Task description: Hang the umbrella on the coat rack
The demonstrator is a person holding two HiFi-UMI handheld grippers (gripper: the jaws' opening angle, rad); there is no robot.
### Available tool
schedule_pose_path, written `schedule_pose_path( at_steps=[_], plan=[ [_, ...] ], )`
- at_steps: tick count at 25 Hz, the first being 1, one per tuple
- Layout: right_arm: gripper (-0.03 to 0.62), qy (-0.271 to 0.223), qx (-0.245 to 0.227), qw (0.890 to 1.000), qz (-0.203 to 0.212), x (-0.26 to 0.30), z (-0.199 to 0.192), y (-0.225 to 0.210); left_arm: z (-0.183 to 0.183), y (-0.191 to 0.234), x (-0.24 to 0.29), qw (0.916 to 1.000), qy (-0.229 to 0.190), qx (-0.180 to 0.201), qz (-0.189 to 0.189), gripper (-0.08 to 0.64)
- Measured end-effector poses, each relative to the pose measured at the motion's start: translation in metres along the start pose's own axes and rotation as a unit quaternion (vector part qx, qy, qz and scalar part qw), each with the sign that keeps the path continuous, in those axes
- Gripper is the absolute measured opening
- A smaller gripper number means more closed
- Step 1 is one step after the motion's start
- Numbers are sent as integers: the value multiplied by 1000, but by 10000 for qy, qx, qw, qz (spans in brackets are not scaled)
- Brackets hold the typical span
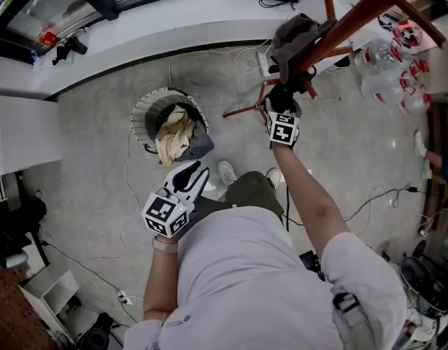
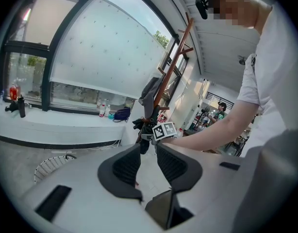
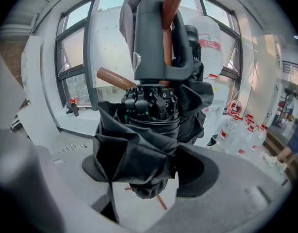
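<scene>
A folded black umbrella [image 3: 139, 144] hangs with its dark looped handle [image 3: 154, 38] hooked over a peg [image 3: 115, 76] of the brown wooden coat rack [image 1: 355, 17]. My right gripper [image 3: 149, 164] stands round the umbrella's bundled fabric; its right jaw shows a gap to the cloth, and the left jaw is mostly hidden behind it. In the head view the right gripper [image 1: 281, 104] is raised to the rack, under a grey garment [image 1: 297, 35]. My left gripper [image 1: 189, 175] is held low near the body, jaws narrowly open [image 2: 148, 152] and empty. It looks toward the rack [image 2: 175, 57].
A round wire basket [image 1: 147, 108] with cloth in it stands on the floor left of the rack. Large water bottles [image 1: 388, 68] sit to the rack's right. A curved white window ledge [image 1: 136, 35] runs behind. Cables lie across the floor. A person [image 2: 219, 111] stands far back.
</scene>
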State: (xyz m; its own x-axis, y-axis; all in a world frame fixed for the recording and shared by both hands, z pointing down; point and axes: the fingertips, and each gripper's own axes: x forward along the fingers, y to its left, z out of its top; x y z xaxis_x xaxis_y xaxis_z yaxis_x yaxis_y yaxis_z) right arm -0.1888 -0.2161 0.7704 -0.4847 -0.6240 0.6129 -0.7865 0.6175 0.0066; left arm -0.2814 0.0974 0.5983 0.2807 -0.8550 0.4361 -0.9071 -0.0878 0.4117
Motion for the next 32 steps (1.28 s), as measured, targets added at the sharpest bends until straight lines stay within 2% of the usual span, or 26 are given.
schedule_pose_path(
  at_steps=[2,5,7,14,25,32],
  plan=[
    [328,-20,47,9998,188,-1,1,4,0,-2,3,10000,8,7,-6,91],
    [392,-72,115,9987,489,-6,2,9,3,-7,9,10000,6,39,-38,91],
    [402,-95,148,9981,595,-11,1,9,5,-11,14,9999,-5,80,-66,91],
    [402,-159,364,9924,1162,-36,-1,3,15,-34,39,9996,-10,218,-174,91],
    [400,-363,300,9816,1853,-99,5,-28,43,-90,88,9975,-59,518,-477,91],
    [356,-856,228,9757,2005,-154,34,-60,66,-112,116,9954,-215,710,-614,91]
  ],
)
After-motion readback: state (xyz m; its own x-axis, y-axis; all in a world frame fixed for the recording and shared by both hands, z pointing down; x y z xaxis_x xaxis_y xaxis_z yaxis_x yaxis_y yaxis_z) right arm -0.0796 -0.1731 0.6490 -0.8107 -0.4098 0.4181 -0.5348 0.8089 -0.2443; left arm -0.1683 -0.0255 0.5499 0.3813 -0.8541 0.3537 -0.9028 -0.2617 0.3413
